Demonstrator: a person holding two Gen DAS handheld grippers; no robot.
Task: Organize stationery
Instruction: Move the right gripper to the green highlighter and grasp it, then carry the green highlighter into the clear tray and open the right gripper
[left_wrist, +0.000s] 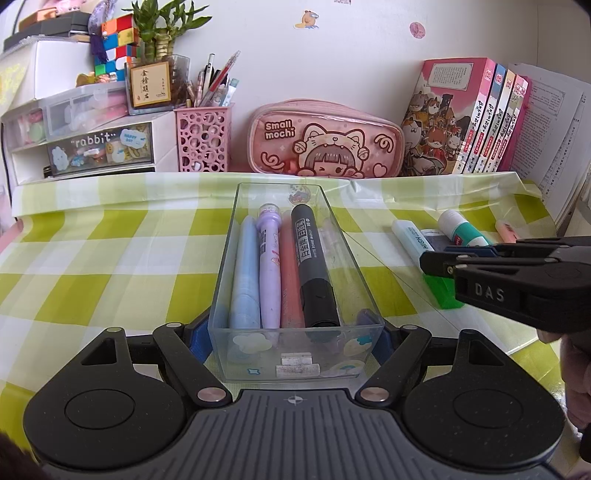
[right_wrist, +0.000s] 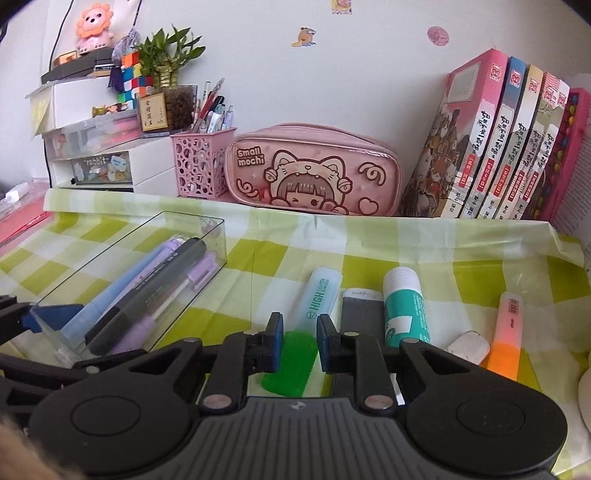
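Observation:
My left gripper (left_wrist: 295, 332) is shut on the near end of a clear plastic tray (left_wrist: 295, 354) that holds a blue pen, a purple pen, a pink pen and a black marker (left_wrist: 314, 269). The tray also shows in the right wrist view (right_wrist: 207, 229). My right gripper (right_wrist: 299, 338) is open, its jaws on either side of a green highlighter (right_wrist: 299, 354) that lies on the checked cloth; I cannot tell if they touch it. In the left wrist view the right gripper (left_wrist: 439, 264) sits over the highlighter's green cap (left_wrist: 441, 290).
Beside the highlighter lie a grey eraser (right_wrist: 360, 310), a teal glue stick (right_wrist: 404, 302), a white eraser (right_wrist: 467, 345) and an orange highlighter (right_wrist: 504, 332). At the back stand a pink pencil case (right_wrist: 314, 173), a pink pen cup (right_wrist: 199, 166), drawers (right_wrist: 107, 166) and books (right_wrist: 498, 147).

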